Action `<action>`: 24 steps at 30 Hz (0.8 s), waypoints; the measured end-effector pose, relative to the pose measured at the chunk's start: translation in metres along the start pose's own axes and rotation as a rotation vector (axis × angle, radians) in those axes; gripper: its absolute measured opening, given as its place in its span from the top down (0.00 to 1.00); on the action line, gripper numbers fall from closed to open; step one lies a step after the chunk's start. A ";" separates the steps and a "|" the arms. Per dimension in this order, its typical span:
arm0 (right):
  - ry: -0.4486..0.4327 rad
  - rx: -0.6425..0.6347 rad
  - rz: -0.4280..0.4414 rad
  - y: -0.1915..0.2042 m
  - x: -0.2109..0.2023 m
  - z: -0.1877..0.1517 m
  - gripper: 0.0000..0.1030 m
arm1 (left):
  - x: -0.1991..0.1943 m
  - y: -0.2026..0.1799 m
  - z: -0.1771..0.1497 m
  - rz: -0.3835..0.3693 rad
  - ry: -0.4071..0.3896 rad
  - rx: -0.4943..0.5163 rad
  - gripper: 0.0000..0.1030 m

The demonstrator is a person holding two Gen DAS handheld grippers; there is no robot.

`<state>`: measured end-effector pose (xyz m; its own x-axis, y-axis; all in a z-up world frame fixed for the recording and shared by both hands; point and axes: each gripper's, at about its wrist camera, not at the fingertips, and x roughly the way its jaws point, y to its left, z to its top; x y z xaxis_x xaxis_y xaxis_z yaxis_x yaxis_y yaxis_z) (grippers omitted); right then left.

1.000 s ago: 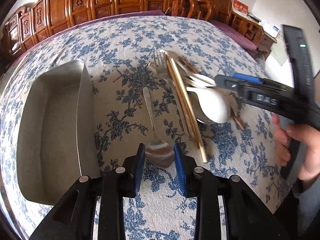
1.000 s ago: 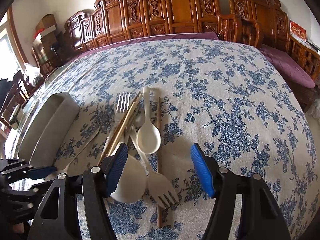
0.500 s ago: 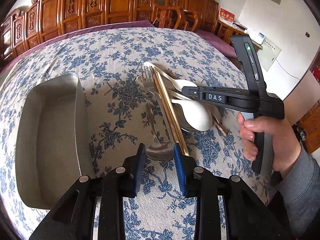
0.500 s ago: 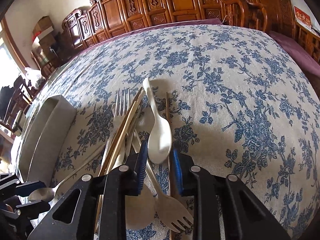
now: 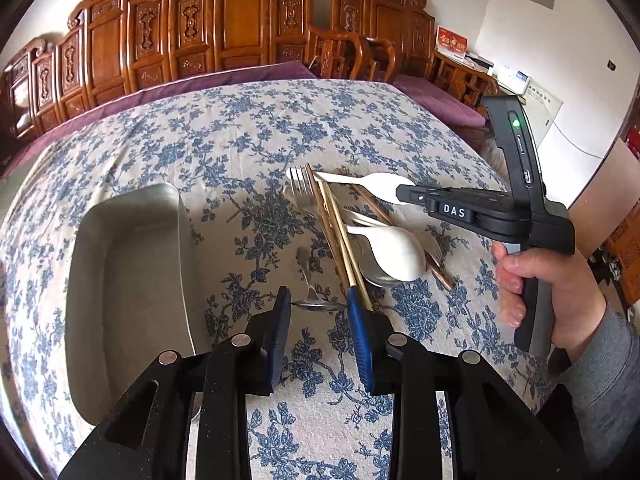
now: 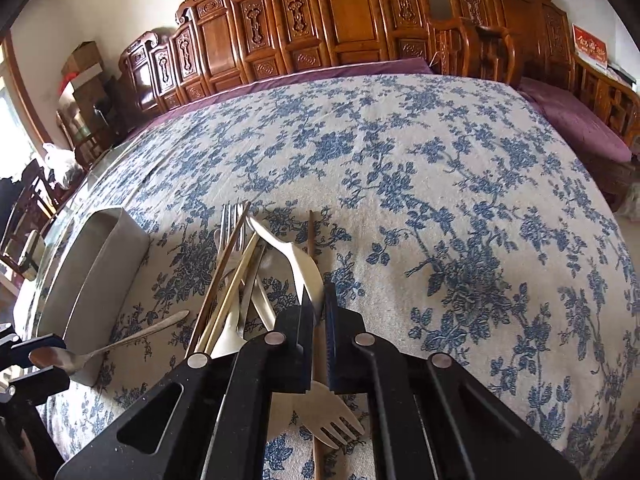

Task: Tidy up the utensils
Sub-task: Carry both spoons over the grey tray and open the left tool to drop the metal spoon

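My left gripper (image 5: 318, 300) is shut on the bowl of a metal spoon (image 5: 308, 276), held just above the flowered cloth with its handle pointing away. In the right wrist view that spoon (image 6: 132, 336) hangs at the far left in the left gripper (image 6: 46, 362). My right gripper (image 6: 318, 296) is shut on the bowl of a white plastic spoon (image 6: 294, 258), handle slanting up and away. In the left wrist view the right gripper (image 5: 400, 194) grips the white spoon (image 5: 372, 182) over the utensil pile. A metal tray (image 5: 128, 280) lies to the left.
The pile holds a metal fork (image 5: 300, 186), wooden chopsticks (image 5: 336, 236), a large white spoon (image 5: 396, 248) and a white fork (image 6: 332, 412). A person's hand (image 5: 560, 292) grips the right tool. Carved wooden chairs (image 5: 240, 40) line the table's far side.
My right gripper closed from wide open onto the white spoon and tipped it up. My left gripper rose a little with the metal spoon, whose handle left the cloth.
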<state>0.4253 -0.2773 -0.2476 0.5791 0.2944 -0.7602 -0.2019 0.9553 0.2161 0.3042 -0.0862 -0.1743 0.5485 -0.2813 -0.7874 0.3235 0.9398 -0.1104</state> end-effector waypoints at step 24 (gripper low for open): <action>-0.131 -0.024 -0.027 0.013 -0.051 0.005 0.96 | -0.052 0.031 0.026 0.149 -0.087 0.001 0.74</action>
<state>0.3975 -0.2796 -0.2028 0.6824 0.2709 -0.6790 -0.2028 0.9625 0.1802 0.3055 -0.0478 -0.1205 0.6549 -0.1547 -0.7397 0.2345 0.9721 0.0042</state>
